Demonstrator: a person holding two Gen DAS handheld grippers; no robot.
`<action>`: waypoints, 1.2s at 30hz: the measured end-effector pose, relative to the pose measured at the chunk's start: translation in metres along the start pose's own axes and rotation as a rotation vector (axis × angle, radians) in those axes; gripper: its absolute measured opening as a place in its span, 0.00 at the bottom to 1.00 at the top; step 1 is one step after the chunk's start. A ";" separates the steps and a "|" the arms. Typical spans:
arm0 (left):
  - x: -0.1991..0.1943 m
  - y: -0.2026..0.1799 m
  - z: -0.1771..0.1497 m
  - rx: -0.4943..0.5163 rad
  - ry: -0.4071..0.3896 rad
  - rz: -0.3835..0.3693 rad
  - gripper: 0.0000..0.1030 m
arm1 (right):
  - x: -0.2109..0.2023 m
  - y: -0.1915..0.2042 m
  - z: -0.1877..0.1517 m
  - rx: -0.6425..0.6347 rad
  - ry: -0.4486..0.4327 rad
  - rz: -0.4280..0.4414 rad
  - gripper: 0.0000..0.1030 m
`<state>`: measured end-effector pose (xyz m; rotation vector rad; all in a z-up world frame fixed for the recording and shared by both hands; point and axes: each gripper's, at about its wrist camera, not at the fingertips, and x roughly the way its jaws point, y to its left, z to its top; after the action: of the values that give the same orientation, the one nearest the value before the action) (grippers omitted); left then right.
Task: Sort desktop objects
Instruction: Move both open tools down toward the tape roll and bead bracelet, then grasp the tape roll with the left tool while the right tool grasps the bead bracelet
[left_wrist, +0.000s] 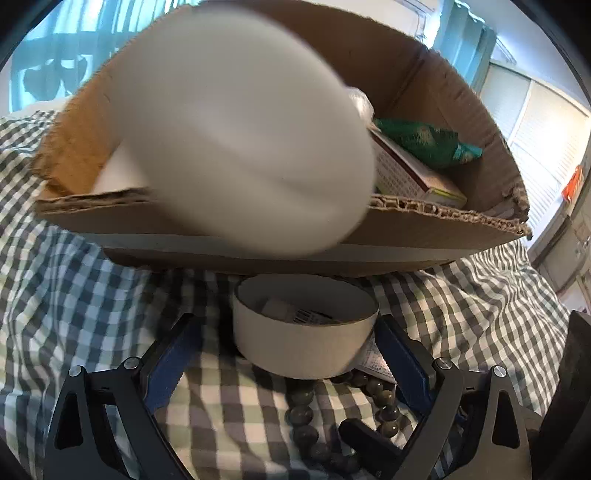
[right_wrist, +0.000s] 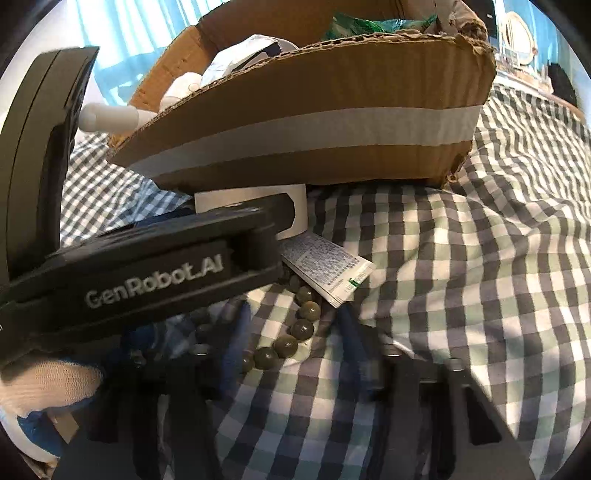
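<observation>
A white round tub (left_wrist: 306, 332) stands on the checked cloth, between the wide-open fingers of my left gripper (left_wrist: 286, 325) and closer to the right one; neither pad touches it. A string of dark green beads (left_wrist: 384, 402) lies just behind it, beside a printed sachet (left_wrist: 373, 363). A large, blurred white round thing (left_wrist: 236, 140) hangs in front of the cardboard box (left_wrist: 424, 236). In the right wrist view my right gripper (right_wrist: 291, 332) points down at the beads (right_wrist: 288, 343), which lie between its blurred fingers. The sachet (right_wrist: 325, 269) and tub (right_wrist: 297, 206) lie beyond them.
The cardboard box (right_wrist: 332, 85) holds a green packet (left_wrist: 424, 140), a flat printed carton (left_wrist: 410, 177) and white items. The left gripper's black body (right_wrist: 147, 277) crosses the right wrist view, with a gloved hand (right_wrist: 48, 384) below it. Checked cloth (right_wrist: 480, 258) stretches to the right.
</observation>
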<state>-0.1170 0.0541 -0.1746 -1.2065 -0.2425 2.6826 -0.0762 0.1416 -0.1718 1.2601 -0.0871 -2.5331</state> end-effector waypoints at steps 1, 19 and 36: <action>0.002 -0.001 0.000 0.004 0.003 -0.001 0.94 | 0.001 0.001 0.000 -0.001 0.004 0.002 0.26; -0.046 -0.017 -0.013 0.102 -0.076 0.016 0.78 | -0.057 -0.009 -0.009 -0.029 -0.087 -0.063 0.10; -0.106 0.003 -0.013 0.127 -0.169 0.043 0.78 | -0.106 0.008 0.004 -0.053 -0.222 -0.062 0.10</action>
<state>-0.0388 0.0268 -0.1077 -0.9618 -0.0684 2.7919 -0.0170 0.1653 -0.0865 0.9721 -0.0307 -2.7015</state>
